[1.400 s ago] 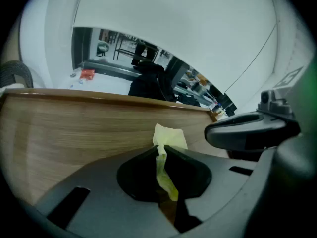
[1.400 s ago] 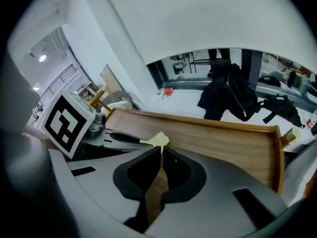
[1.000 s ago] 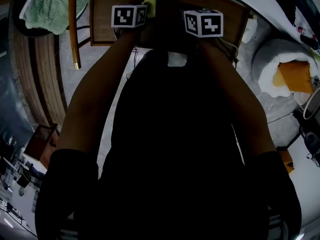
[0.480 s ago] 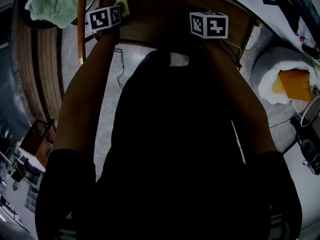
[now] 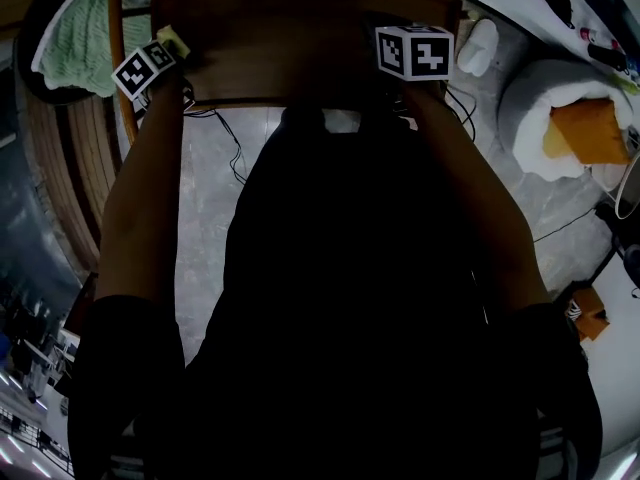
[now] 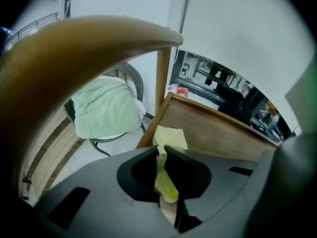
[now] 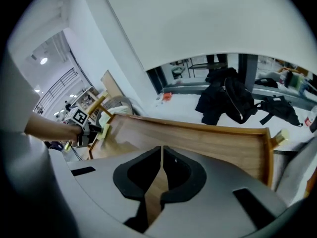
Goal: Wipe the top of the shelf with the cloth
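Crumpled yellow-green cloth (image 6: 171,137) (pinched thin) in left gripper (image 6: 162,156)

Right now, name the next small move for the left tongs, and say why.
Probably draw the left tongs rightward, dragging the cloth across the shelf top. The tongs are shut on the cloth, which sits by the top's left corner, and nearly all of the wooden surface lies to its right.

Yellow-green cloth (image 6: 171,138), warm brown wood-grain shelf (image 6: 218,130), and left of the shelf there's a pale green ribbed towel (image 6: 105,114).
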The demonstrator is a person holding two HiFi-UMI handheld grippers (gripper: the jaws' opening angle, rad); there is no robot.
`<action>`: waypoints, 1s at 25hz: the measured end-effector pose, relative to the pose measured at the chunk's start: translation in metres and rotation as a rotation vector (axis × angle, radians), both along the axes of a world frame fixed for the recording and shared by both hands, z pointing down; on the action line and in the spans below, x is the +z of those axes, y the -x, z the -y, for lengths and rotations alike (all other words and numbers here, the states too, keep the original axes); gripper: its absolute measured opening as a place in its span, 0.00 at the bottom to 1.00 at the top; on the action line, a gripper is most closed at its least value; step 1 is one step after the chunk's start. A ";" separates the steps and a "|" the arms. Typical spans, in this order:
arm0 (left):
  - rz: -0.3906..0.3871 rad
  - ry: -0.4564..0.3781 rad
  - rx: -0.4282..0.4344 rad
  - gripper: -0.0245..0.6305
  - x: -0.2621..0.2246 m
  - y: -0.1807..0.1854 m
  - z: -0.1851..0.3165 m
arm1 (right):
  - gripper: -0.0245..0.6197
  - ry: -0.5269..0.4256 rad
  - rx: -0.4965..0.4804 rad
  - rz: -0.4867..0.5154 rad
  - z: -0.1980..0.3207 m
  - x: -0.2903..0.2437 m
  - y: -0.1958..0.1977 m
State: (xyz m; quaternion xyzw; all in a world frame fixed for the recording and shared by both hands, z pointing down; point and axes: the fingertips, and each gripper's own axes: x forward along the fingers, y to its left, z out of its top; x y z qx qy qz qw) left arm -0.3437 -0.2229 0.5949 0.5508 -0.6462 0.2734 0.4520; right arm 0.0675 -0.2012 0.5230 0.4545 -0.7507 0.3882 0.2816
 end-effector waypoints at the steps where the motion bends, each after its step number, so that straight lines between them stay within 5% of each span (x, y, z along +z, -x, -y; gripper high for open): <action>1: -0.008 -0.009 -0.008 0.08 -0.002 -0.005 0.003 | 0.09 -0.009 0.024 -0.001 -0.002 -0.004 -0.016; 4: -0.125 -0.064 0.041 0.08 -0.009 -0.069 0.020 | 0.09 -0.035 0.086 -0.006 -0.006 -0.015 -0.072; 11: -0.390 -0.137 0.462 0.08 -0.042 -0.373 0.040 | 0.09 -0.046 0.176 -0.011 -0.022 -0.022 -0.181; 15: -0.462 -0.108 0.631 0.08 -0.052 -0.502 0.025 | 0.09 -0.066 0.205 -0.003 -0.024 -0.026 -0.222; 19: -0.457 -0.070 0.751 0.08 -0.042 -0.568 0.009 | 0.09 -0.142 0.207 -0.018 -0.017 -0.040 -0.241; 25: -0.366 -0.091 0.819 0.08 -0.036 -0.588 0.011 | 0.09 -0.176 0.133 0.034 -0.010 -0.046 -0.222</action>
